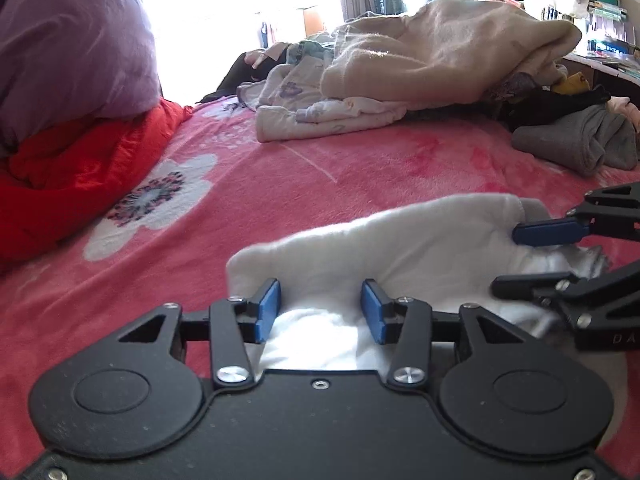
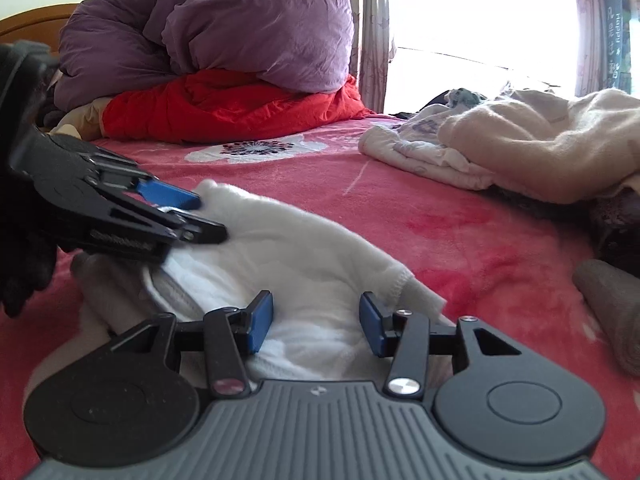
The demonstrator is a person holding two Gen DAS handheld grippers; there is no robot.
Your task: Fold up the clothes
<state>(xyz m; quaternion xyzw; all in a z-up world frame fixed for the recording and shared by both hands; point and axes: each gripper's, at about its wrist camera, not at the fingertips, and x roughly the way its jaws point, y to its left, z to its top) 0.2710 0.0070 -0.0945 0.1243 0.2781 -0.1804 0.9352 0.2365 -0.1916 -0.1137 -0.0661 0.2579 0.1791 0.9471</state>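
A white garment point(image 1: 400, 240) lies bunched on the pink flowered bedspread point(image 1: 240, 184); it also shows in the right wrist view point(image 2: 304, 248). My left gripper point(image 1: 320, 308) is open, its blue pads either side of the garment's near left edge. My right gripper point(image 2: 316, 320) is open over the garment's right end. In the left wrist view the right gripper point(image 1: 520, 256) enters from the right. In the right wrist view the left gripper point(image 2: 208, 216) enters from the left.
A pile of unfolded clothes with a beige blanket point(image 1: 448, 52) lies at the far side. A grey folded garment point(image 1: 580, 144) sits at the right. A purple duvet point(image 2: 224, 20) on a red quilt point(image 2: 224, 104) lies at the bed's head.
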